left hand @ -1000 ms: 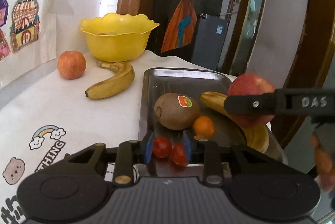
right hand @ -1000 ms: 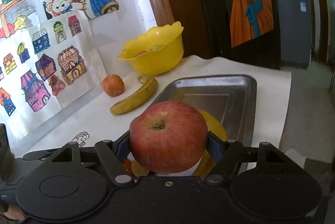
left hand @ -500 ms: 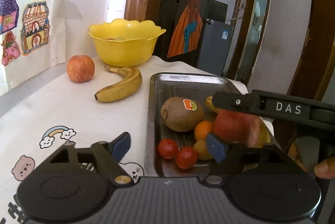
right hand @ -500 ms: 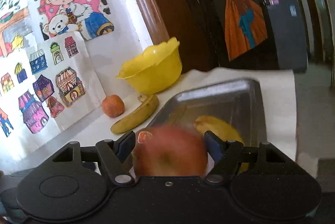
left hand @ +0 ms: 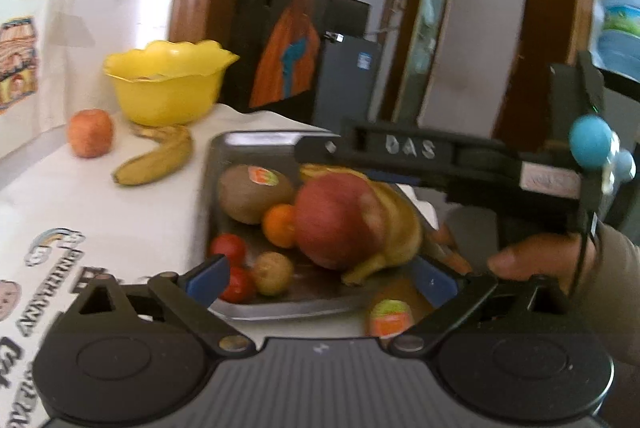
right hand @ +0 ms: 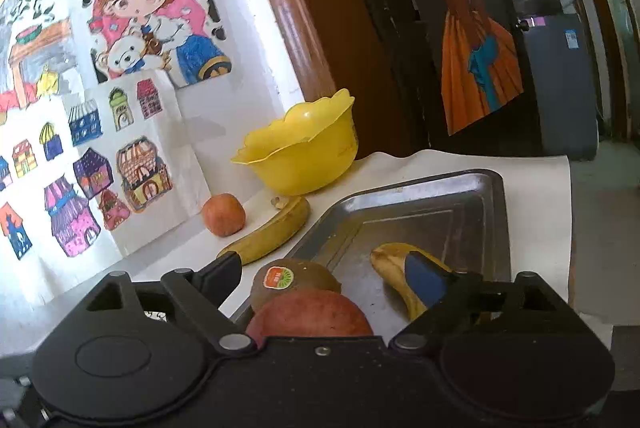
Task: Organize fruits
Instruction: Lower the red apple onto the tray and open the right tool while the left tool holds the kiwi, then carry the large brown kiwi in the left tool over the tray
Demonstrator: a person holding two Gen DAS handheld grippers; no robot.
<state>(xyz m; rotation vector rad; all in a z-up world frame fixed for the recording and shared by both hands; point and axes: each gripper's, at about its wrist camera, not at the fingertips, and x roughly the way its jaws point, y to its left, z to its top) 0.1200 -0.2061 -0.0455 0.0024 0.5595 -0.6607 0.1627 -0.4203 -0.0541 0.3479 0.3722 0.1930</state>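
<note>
red and round, the big apple [left hand: 340,220] lies in our metal tray [left hand: 256,143], leaning on the banana [left hand: 400,224] beside it and touching the small orange [left hand: 280,230] on its other side. behind the orange sits a kiwi [left hand: 252,193] with a sticker, and toward the tray's near edge we see two cherry tomatoes [left hand: 230,248] and a small brownish fruit [left hand: 272,274].

our right gripper [right hand: 322,278] hangs just over the apple; its jaws have just been opening and now stand spread, the blue pads clear of the fruit, which shows between and below them in the right wrist view. our left gripper [left hand: 320,278] has also just been opening; its jaws stand wide at the tray's near edge, holding nothing, with the tomatoes just beyond the left pad.

outside the tray, on the white printed cloth [left hand: 80,211], a second banana [left hand: 156,163] and a second apple [left hand: 90,131] lie near a yellow bowl [left hand: 168,87]. our hand [left hand: 532,260] grips the right tool's handle.
</note>
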